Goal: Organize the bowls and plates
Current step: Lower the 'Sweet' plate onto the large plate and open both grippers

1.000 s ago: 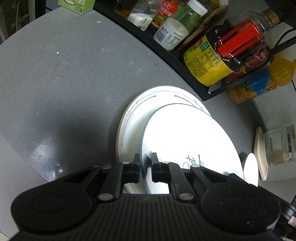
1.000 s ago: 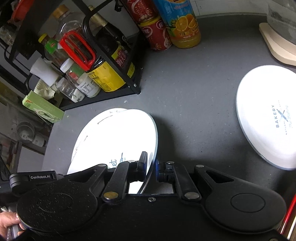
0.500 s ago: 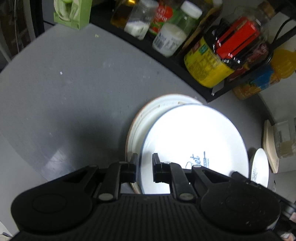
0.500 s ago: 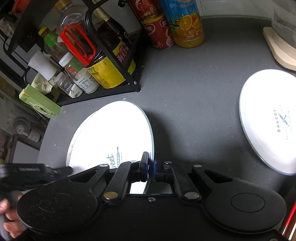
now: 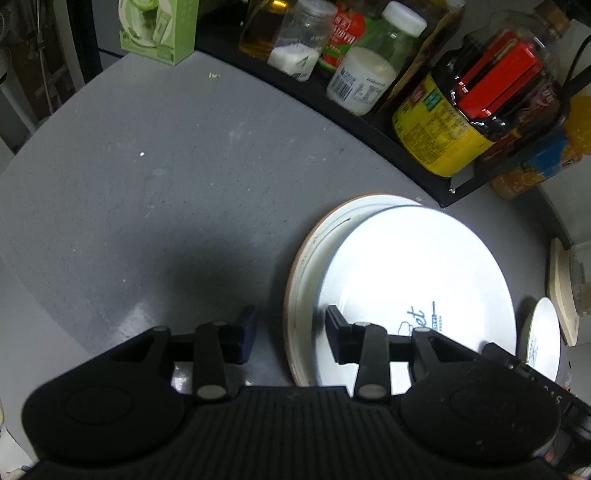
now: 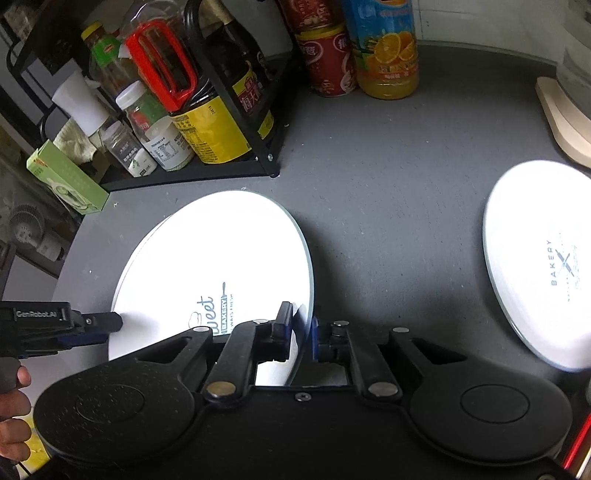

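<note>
A white "Sweet Bakery" plate (image 5: pixel 417 273) lies on a larger brown-rimmed white plate (image 5: pixel 308 254) on the grey counter. My left gripper (image 5: pixel 290 328) is open, its jaws astride the near-left rims of both plates. It shows at the left of the right wrist view (image 6: pixel 110 325). My right gripper (image 6: pixel 301 326) is shut on the right rim of the same top plate (image 6: pixel 221 251). Another white "Bakery" plate (image 6: pixel 543 266) lies apart at the right, also seen in the left wrist view (image 5: pixel 541 339).
A black wire rack (image 6: pixel 229 110) of bottles and jars stands behind the plates. A green box (image 5: pixel 159 29) sits at the rack's left end. A red can (image 6: pixel 327 62) and an orange juice bottle (image 6: pixel 388 48) stand at the back. A beige base (image 6: pixel 561 118) sits at far right.
My left gripper has opened and let go of the top plate's rim. The top plate has come down onto the larger plate, with my right gripper still clamped on it.
</note>
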{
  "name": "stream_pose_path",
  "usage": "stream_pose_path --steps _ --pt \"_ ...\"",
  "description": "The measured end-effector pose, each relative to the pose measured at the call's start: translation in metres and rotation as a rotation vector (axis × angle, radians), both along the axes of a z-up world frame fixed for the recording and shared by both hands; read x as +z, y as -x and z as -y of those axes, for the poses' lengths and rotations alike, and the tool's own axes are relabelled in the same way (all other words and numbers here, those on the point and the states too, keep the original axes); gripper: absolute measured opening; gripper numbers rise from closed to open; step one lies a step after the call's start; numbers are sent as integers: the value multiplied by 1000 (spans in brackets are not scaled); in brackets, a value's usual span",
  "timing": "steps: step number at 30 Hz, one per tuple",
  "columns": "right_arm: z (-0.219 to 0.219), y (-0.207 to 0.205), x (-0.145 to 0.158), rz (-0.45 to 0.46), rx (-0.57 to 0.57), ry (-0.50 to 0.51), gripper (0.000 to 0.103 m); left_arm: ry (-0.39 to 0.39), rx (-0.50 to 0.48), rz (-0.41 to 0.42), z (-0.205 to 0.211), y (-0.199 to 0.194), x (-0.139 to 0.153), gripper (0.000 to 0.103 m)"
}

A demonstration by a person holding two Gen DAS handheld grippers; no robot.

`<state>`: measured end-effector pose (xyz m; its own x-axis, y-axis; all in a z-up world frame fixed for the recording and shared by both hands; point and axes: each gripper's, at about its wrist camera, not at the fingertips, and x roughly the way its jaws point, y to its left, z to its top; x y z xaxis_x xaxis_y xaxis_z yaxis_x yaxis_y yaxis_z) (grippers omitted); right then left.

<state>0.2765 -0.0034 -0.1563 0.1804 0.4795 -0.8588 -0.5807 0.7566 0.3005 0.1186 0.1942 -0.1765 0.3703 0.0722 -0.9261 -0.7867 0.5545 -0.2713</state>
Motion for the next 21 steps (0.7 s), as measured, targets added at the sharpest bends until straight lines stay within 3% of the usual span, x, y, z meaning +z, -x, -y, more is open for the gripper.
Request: stream_pose_path --steps 9,21 --pt "-8 1 -10 -8 17 40 27 -28 26 3 -14 3 -6 55" --pt "5 -4 3 -63 -36 14 38 -65 -27 -55 -11 -12 8 58"
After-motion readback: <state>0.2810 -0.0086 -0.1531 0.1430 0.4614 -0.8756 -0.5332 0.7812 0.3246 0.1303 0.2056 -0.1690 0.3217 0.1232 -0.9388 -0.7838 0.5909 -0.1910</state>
